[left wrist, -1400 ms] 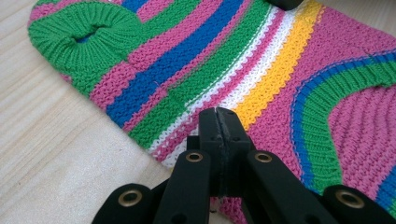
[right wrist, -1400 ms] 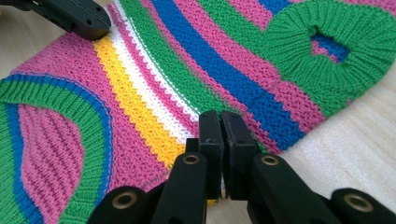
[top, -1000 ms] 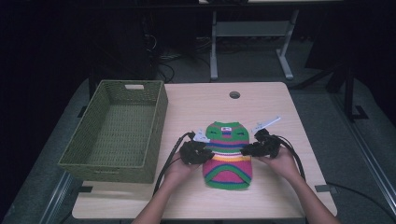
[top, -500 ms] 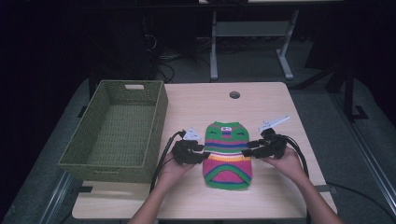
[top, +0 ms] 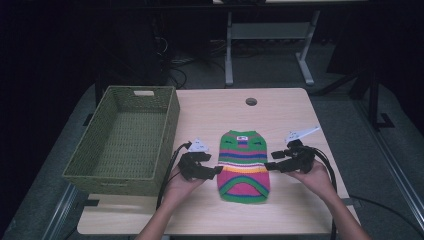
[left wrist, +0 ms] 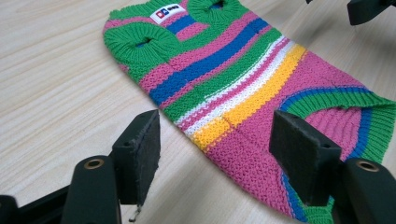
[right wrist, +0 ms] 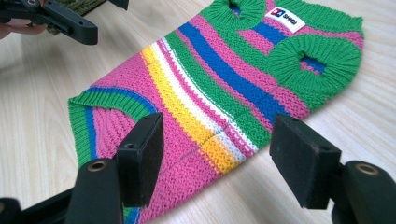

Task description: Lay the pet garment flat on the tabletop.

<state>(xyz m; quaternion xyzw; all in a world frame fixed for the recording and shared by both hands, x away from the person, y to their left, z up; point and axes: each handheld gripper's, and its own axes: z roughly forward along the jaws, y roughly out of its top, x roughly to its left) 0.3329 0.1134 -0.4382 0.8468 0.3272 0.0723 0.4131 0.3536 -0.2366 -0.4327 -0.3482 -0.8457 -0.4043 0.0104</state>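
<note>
A small striped knitted sweater (top: 244, 165) in pink, green, blue, yellow and white lies flat on the wooden table, neck end away from me. My left gripper (top: 216, 170) is open at the sweater's left edge, and the left gripper view has the yellow stripe (left wrist: 243, 109) between its jaws. My right gripper (top: 269, 166) is open at the right edge; in the right gripper view the sweater (right wrist: 219, 88) lies just ahead of the jaws. Nothing is held by either gripper. Far off in the right gripper view the left gripper (right wrist: 70, 23) points in from the top left.
A green woven basket (top: 127, 137) stands empty on the left part of the table (top: 210, 107). A round cable hole (top: 251, 101) sits near the far edge. Black cables trail from both grippers toward the table's front edge. Beyond the table, metal stand legs and a dark floor.
Both hands have drawn back toward me along the sweater's sides, from its upper part to about its middle. The jaws remain open and the sweater has not moved.
</note>
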